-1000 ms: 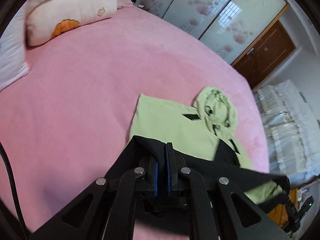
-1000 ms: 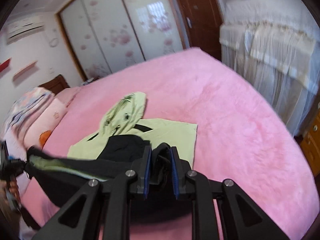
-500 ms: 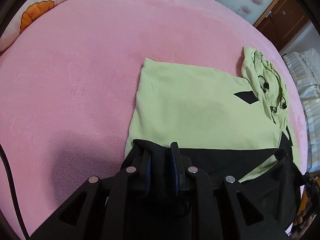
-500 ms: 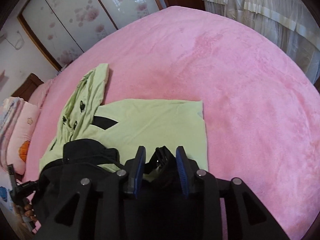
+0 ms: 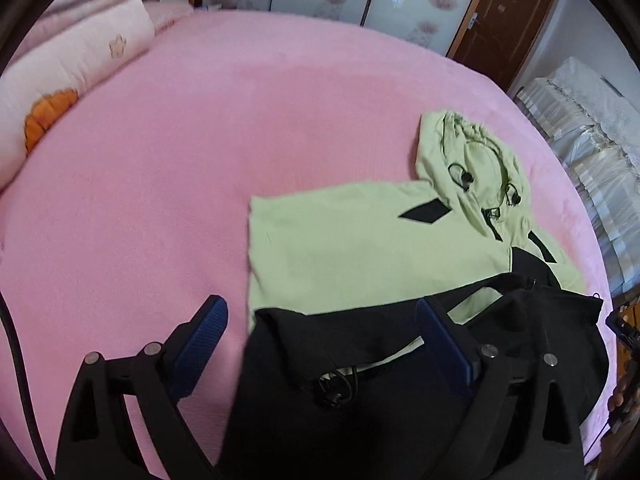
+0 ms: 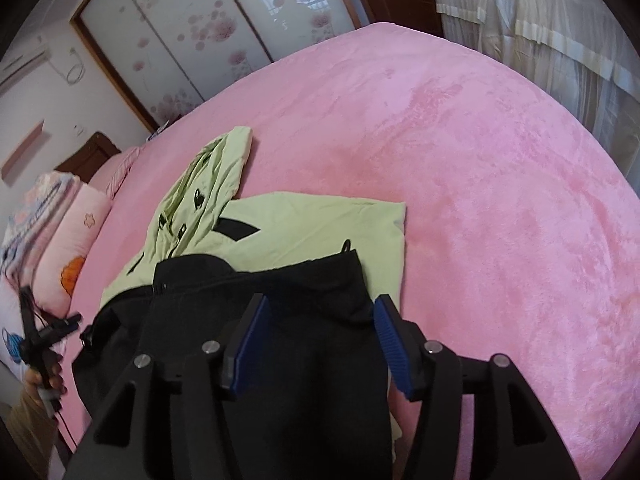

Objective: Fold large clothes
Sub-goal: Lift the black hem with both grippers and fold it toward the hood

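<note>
Nearest in the left wrist view: left gripper (image 5: 320,330) spread wide, blue-padded fingers (image 5: 202,338) well apart, gripping nothing — black fabric of the hoodie (image 5: 360,256) lying between and beneath them. In the right wrist view: right gripper (image 6: 320,332) likewise wide apart, blue pads either side of the folded black portion, not clamped on it. Whether the pads brush the cloth, impossible to tell.

Beyond the grippers: pale green and black hoodie (image 6: 304,236) lying flat on a pink plush bedspread (image 6: 480,184), black part folded over the near edge, green body behind, hood (image 5: 472,164) crumpled at the far corner with dark drawstrings showing.

Further off: pink pillow (image 5: 60,80) with an orange print and a small flower at the head of the bed, sliding wardrobe doors (image 6: 192,40) of frosted glass with pink blossom patterns, a brown wooden door (image 5: 504,20), white lace curtains (image 6: 560,40) — and a wall air conditioner (image 6: 24,64). No readable writing or labels anywhere.
</note>
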